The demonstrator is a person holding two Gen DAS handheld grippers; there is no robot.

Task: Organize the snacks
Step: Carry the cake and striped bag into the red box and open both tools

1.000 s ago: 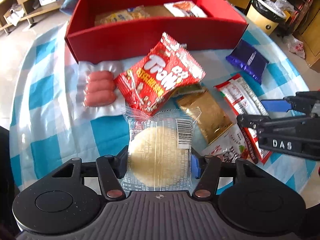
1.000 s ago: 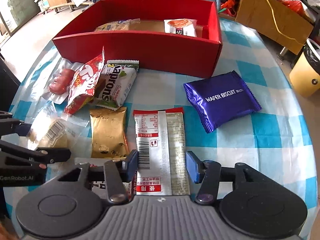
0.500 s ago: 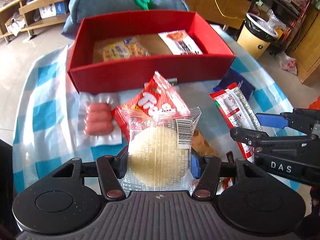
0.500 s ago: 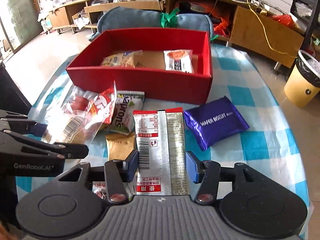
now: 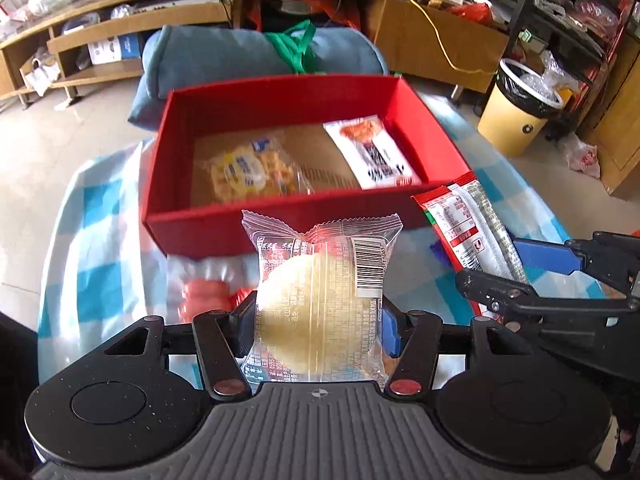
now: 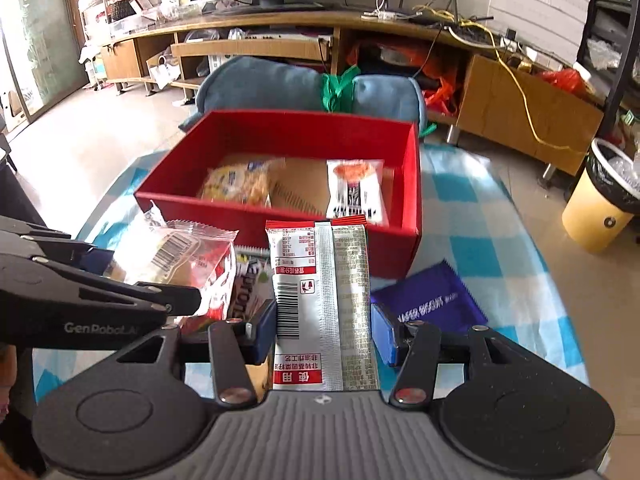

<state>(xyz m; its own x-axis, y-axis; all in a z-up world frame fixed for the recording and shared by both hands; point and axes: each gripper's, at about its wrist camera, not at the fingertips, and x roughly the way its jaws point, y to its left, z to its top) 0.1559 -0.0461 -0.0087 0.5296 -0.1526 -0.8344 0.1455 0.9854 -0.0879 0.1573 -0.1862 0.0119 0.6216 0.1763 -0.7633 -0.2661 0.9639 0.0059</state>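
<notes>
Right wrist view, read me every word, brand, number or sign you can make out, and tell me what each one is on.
"GenRobot.AI": white lettering on the black left tool.
"WAFER BISCUIT": blurred, on the purple foil packet lying on the checked cloth.
"信用": upside down, on the long red-and-silver snack packet held in the right tool.
"...prons": partly hidden, on the green-and-white packet.
Barcodes, fine print and the packets in the red box: too small to read.
</notes>
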